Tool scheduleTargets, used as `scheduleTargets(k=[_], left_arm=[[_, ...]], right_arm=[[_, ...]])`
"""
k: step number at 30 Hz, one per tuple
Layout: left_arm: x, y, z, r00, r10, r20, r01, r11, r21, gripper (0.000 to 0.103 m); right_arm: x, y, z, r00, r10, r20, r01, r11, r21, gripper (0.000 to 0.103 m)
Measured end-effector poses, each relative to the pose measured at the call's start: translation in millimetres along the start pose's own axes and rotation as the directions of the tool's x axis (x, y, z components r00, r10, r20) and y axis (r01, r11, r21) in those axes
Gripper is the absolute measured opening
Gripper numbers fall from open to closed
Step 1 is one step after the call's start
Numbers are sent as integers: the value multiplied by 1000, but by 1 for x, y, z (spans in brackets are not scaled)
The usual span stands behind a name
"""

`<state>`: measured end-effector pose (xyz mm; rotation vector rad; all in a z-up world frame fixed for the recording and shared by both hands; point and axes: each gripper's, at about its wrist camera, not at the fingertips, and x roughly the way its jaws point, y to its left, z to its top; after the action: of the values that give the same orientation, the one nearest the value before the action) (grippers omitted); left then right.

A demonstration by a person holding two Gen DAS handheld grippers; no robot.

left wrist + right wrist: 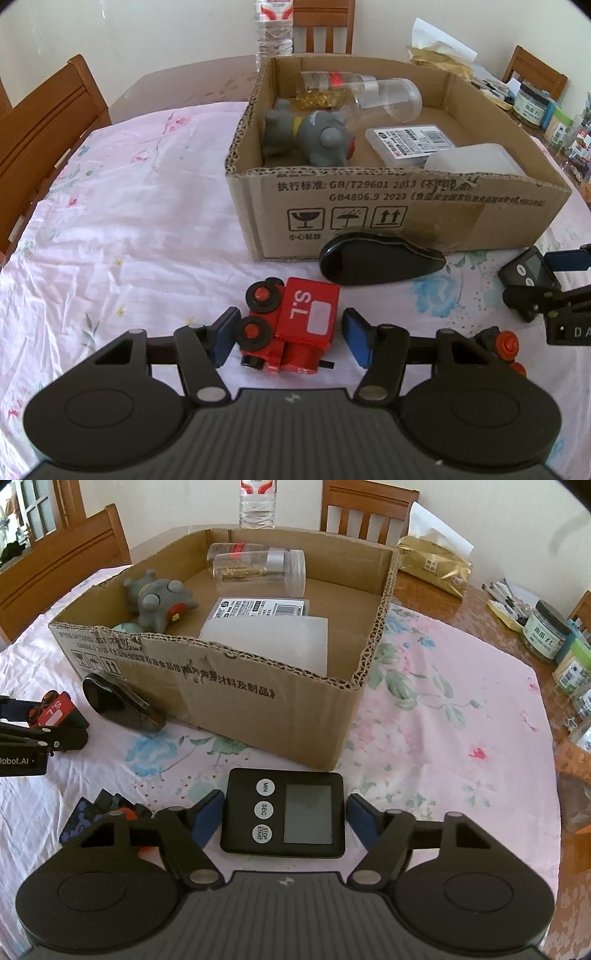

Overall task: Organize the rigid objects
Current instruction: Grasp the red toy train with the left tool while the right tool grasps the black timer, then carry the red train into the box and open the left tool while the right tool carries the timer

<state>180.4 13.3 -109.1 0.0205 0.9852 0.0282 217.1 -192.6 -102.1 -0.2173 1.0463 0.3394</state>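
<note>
Both grippers are open. The left gripper [290, 338] sits around the train [291, 328]; the right gripper [284, 818] around the timer [284, 812]. Squeeze the middles gently, then lift into the box [258, 705].

Glossy red painted toy train [291, 325], matt black plastic timer [284, 814], rough corrugated cardboard box [406, 214], wrinkled floral cloth [129, 221], shiny black case [376, 262], varnished wooden chairs [44, 122].

left gripper [290, 339] black, blue pads | right gripper [284, 818] same, silver pivots
</note>
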Motion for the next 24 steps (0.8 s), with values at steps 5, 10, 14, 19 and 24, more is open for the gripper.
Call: scheduleTargets(k=[5,10,14,19,24], left_arm=[[0,1,1,1000,4,5,-4,1000,-2,51],[0,0,1,1000,9,8,-9,1000,-4,49],[1,0,2,1000,17,9,-17,1000,-10,50],[1,-1,1,1000,15,11,-14,1000,-16,49],[-3,0,2,1000,5,14,-5,1000,11,49]], right_arm=[[0,0,0,1000,-4,-1,4,1000,5,75],[-1,0,-2,1000,-7,4,7,1000,10,74],[0,-1,-2,1000,-19,-3,19,1000,23,79],[0,-1,-3,1000,-12,-2,12,1000,19,77],[-3,3,-2,1000,-12,-13,12,1000,-1,74]])
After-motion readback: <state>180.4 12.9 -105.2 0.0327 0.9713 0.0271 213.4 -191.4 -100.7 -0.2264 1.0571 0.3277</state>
